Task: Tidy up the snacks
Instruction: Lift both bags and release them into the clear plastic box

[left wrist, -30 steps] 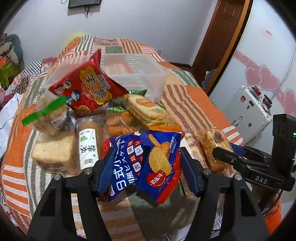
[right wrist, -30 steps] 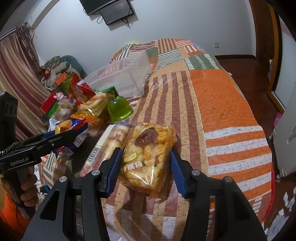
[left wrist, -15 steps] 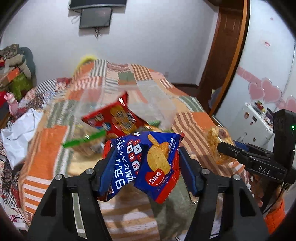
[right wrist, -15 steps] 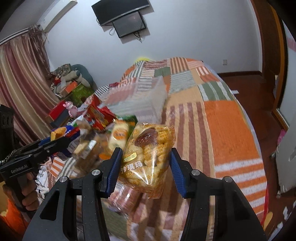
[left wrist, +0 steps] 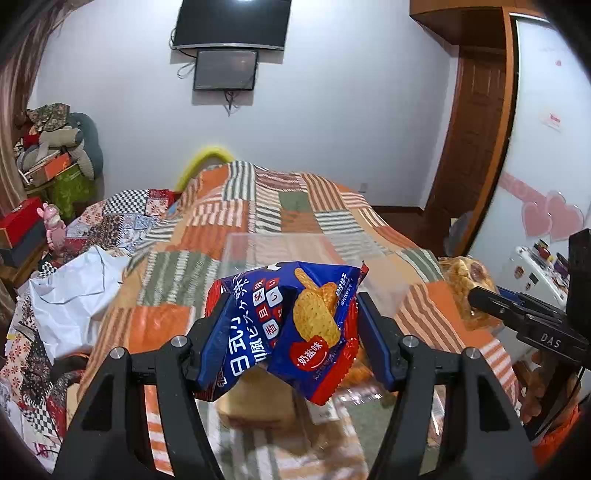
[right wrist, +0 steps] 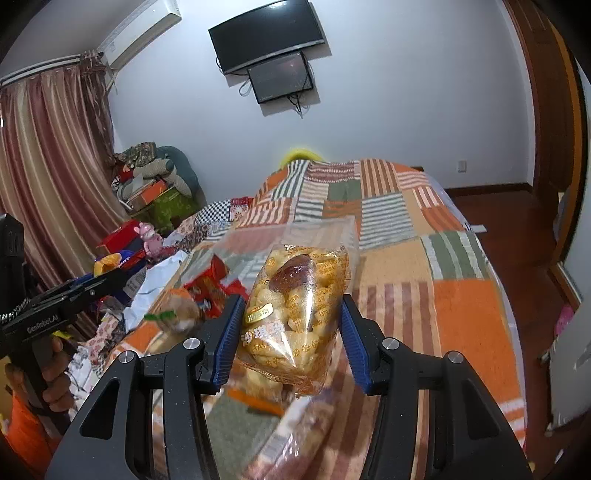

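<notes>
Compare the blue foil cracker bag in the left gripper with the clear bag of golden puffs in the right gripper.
The blue foil cracker bag is opaque and printed with crackers; the clear bag of golden puffs shows its contents. The cracker bag is crumpled and tilted; the puff bag stands more upright. Both are pinched off the bed between blue pads, in the left gripper and right gripper.

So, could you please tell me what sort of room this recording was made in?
Most likely a bedroom in a home: a bed under a patchwork quilt fills the middle, a television hangs on the wall above it, and long striped curtains cover the window side.
</notes>
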